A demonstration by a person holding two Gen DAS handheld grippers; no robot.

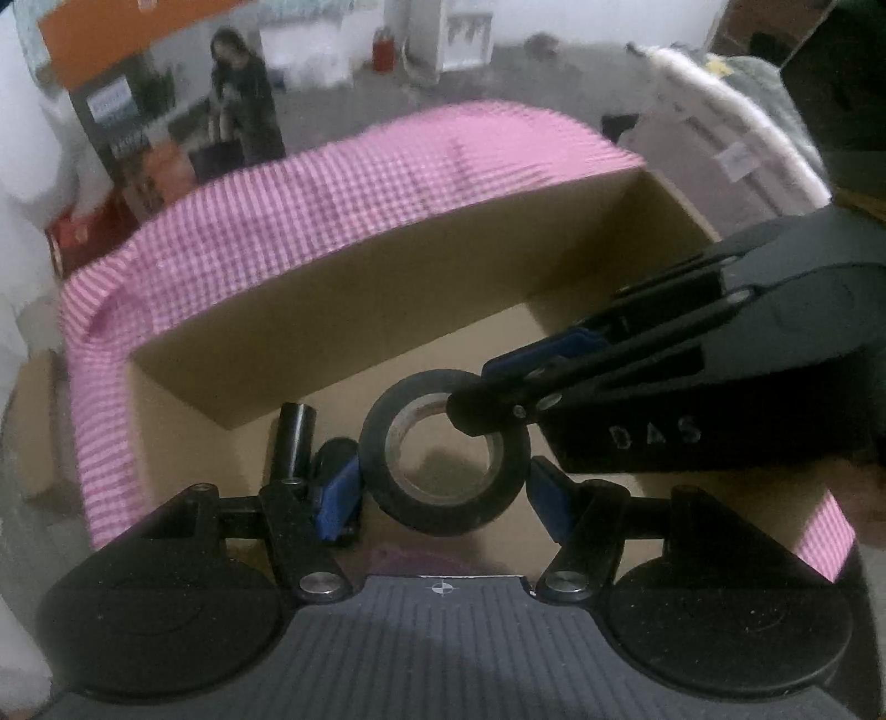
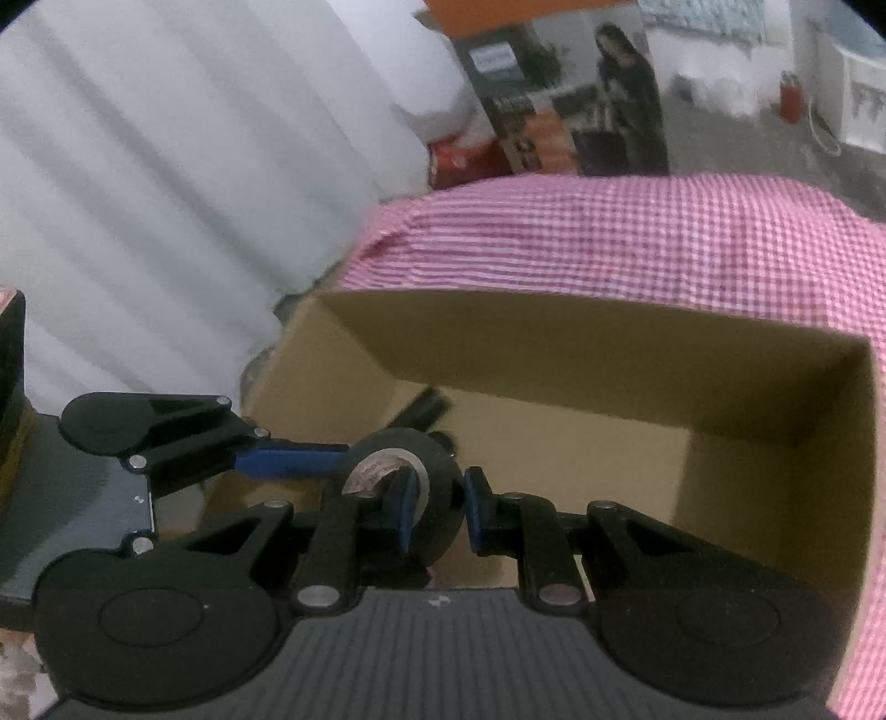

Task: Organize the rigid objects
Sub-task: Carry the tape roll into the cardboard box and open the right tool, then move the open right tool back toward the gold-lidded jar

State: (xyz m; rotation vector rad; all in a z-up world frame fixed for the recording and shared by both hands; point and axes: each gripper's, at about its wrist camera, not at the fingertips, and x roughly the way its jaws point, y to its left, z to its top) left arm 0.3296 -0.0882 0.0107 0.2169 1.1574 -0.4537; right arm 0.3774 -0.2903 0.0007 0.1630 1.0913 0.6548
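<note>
The tape roll (image 1: 446, 451) hangs over the open box (image 1: 354, 310), pinched through its wall by the right gripper (image 2: 437, 507), whose arm enters the left view from 3 o'clock. The left gripper (image 1: 443, 493) stands open around the roll, pads not pressing, with a black cylinder (image 1: 293, 440) at its 10 o'clock. This looks like the drop-in step; next, the right jaws must part, low over bare box floor.

Dim room: grey floor (image 1: 354, 105), white curtain (image 2: 166, 183) at one side, printed carton (image 2: 570, 94) standing on floor, red canister (image 1: 383, 49) beside white cabinet (image 1: 468, 33).
</note>
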